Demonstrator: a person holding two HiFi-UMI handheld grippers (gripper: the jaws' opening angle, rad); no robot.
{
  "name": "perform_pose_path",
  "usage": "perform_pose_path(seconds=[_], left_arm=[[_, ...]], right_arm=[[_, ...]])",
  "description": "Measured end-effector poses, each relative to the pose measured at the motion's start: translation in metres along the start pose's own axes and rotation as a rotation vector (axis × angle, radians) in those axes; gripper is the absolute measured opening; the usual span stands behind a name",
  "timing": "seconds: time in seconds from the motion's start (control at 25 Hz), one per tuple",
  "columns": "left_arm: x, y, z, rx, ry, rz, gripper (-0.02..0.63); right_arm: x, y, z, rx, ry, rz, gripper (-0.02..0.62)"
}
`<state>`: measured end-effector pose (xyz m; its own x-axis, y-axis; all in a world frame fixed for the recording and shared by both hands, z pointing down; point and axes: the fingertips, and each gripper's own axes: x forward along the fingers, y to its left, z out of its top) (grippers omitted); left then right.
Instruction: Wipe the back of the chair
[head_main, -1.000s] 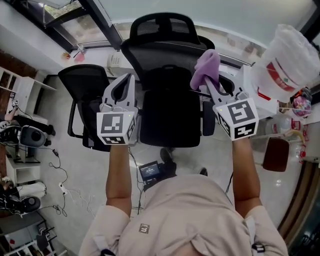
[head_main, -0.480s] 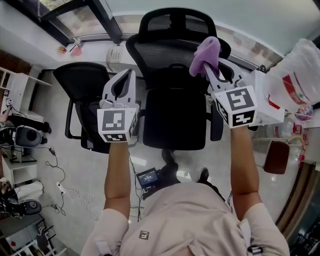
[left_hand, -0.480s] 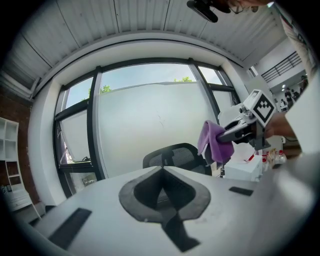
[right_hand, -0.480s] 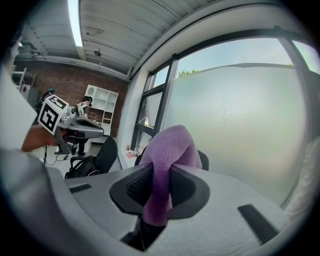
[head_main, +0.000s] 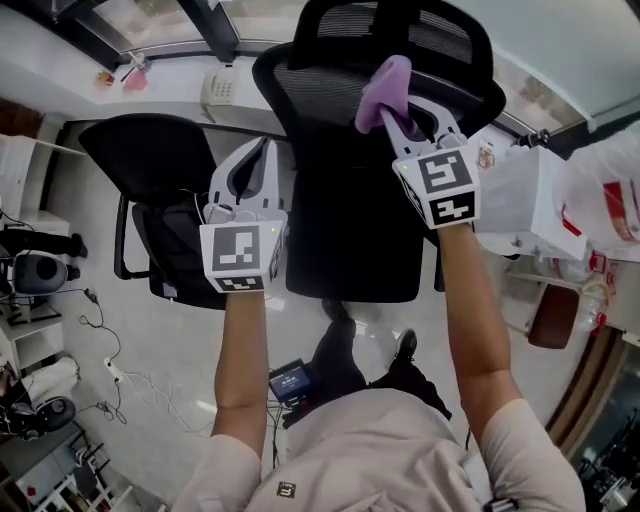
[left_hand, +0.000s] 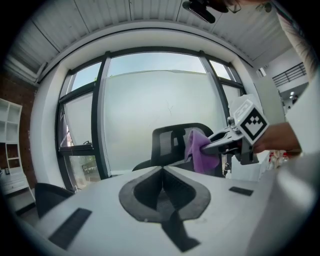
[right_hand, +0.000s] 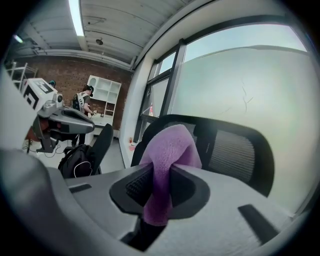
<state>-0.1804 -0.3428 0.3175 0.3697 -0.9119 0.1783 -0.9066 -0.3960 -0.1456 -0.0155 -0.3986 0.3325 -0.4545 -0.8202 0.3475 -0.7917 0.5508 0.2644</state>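
A black mesh office chair (head_main: 335, 95) stands in front of me, its back toward the window and its seat (head_main: 350, 240) below. My right gripper (head_main: 388, 112) is shut on a purple cloth (head_main: 385, 85), which it holds against the upper right of the chair back, just under the headrest (head_main: 400, 25). In the right gripper view the cloth (right_hand: 167, 150) bulges out between the jaws in front of the mesh back (right_hand: 235, 150). My left gripper (head_main: 260, 150) hovers left of the chair, shut with nothing in it. The left gripper view shows the chair (left_hand: 170, 142) and the cloth (left_hand: 200, 150) ahead.
A second black chair (head_main: 150, 170) stands close on the left. A white phone (head_main: 220, 90) sits on the window sill behind. A white box (head_main: 525, 205) and plastic bags crowd the right side. Cables lie on the floor at the left. A backpack (right_hand: 77, 157) leans by the left chair.
My right gripper has carried the purple cloth left and further onto the chair back. The left gripper has stayed beside the chair, still shut.
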Motion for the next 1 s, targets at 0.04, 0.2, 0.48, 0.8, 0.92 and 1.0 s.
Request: perform_pose_path(seconds=[0.04, 0.2, 0.48, 0.8, 0.92, 1.0], left_arm=[[0.004, 0.003, -0.012, -0.008, 0.013, 0.0, 0.008], [0.018, 0.013, -0.048, -0.039, 0.039, -0.001, 0.008], [0.031, 0.03, -0.085, -0.072, 0.034, 0.017, 0.008], [0.044, 0.031, -0.108, -0.082, 0.049, 0.007, 0.008], [0.051, 0.022, -0.11, -0.078, 0.058, -0.008, 0.008], [0.058, 0.012, -0.109, -0.071, 0.058, -0.025, 0.008]], right_arm=[[0.015, 0.004, -0.008, -0.001, 0.004, 0.004, 0.054], [0.077, 0.024, -0.031, -0.009, 0.014, 0.03, 0.054], [0.156, 0.058, -0.062, -0.07, 0.05, 0.057, 0.055], [0.181, 0.057, -0.076, -0.088, 0.066, 0.053, 0.055], [0.177, 0.048, -0.08, -0.077, 0.069, 0.038, 0.055], [0.169, 0.036, -0.088, -0.062, 0.082, 0.019, 0.055]])
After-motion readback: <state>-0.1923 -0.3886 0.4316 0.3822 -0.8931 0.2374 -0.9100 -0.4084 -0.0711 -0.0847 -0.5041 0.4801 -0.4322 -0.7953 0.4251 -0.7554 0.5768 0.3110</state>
